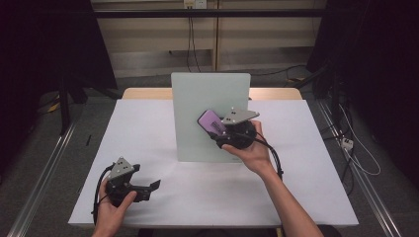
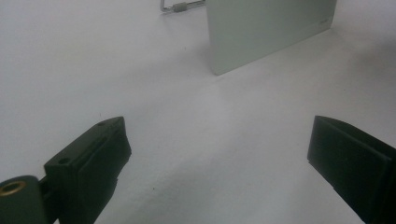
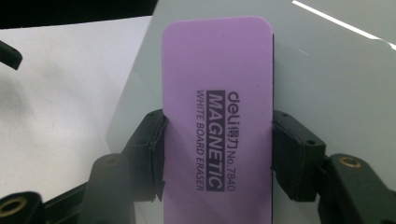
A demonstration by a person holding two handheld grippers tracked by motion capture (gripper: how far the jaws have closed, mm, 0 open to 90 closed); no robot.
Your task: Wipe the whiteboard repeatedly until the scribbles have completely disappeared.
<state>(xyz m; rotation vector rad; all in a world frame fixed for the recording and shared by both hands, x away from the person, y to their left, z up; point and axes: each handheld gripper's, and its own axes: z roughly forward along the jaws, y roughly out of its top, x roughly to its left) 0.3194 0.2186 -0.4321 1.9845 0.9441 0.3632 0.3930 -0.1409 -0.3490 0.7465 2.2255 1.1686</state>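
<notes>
A purple whiteboard eraser (image 3: 217, 116) printed "MAGNETIC WHITE BOARD ERASER" is clamped by its long sides in my right gripper (image 3: 217, 154). In the high view that eraser (image 1: 211, 121) and right gripper (image 1: 223, 132) are held up against the face of a pale grey-green board (image 1: 197, 98) that stands upright on the table. Near the table's front left, my left gripper (image 1: 152, 187) rests in a hand, jaws wide apart. The left gripper view has both jaws spread over bare white tabletop, with nothing between the fingers (image 2: 93, 158); the board (image 2: 266, 28) stands farther off.
The white table (image 1: 148, 128) has a wooden edge at the back and metal rails along both sides. Behind the board's corner a small metal stand part (image 2: 180, 6) pokes out. Cables hang at the back wall and lie on the floor at the right.
</notes>
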